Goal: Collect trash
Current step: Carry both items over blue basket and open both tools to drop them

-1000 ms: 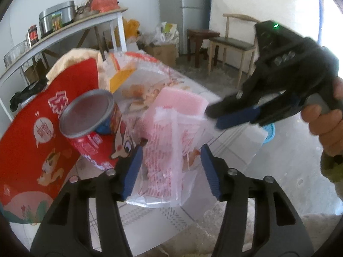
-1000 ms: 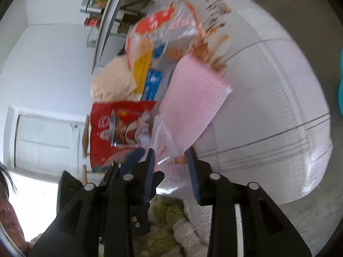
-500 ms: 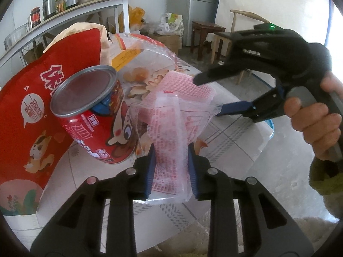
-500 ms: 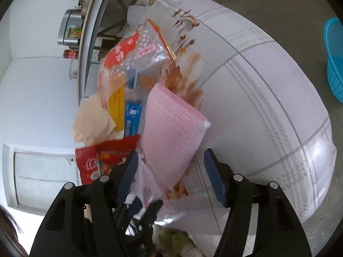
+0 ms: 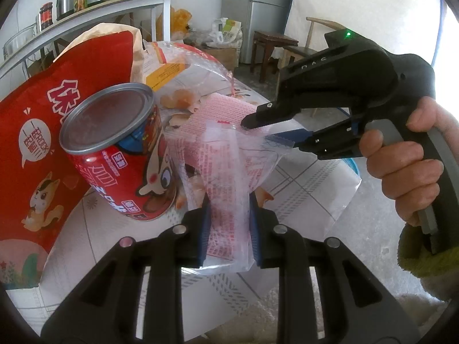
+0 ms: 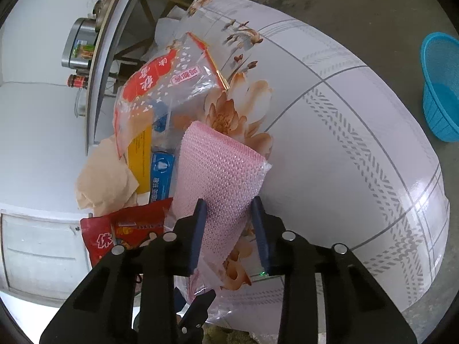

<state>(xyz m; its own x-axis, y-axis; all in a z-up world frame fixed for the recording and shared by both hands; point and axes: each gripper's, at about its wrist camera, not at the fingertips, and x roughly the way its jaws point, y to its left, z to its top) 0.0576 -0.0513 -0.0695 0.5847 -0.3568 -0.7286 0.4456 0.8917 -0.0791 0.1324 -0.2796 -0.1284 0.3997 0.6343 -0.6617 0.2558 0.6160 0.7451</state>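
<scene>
Left gripper [image 5: 229, 223] is clamped on a clear wrapper [image 5: 226, 177] with red print — both blue pads press its lower part and the jaws are closing a little more on it. The wrapper stands up from the pads, crumpled, its upper right edge reaching toward the right gripper [image 5: 271, 130]. The right gripper comes in from the right of the left view, held by a hand [image 5: 407, 166] with a green sleeve at the wrist; its jaws are closing, and in the left view the wrapper's upper edge lies between its tips, though I cannot tell if they pinch it. In the right view the pink bubble wrap [image 6: 218, 177] sits between the right gripper's pads; whether the pads touch it cannot be told. The bubble wrap lies on the table [image 6: 358, 143], which has a white cloth with grey lines and orange flowers. Just left of the wrapper stands a red can [image 5: 120, 154], tilted in the fisheye, top closed. Behind and left of the can is a big red snack bag [image 5: 43, 132], upright. Further back — a clear bag [image 6: 160, 91] with red print, a yellow card and blue box under it, and a tan paper bag [image 6: 103, 175]. A blue basket [image 6: 441, 86] sits on the floor, well apart from the table.
</scene>
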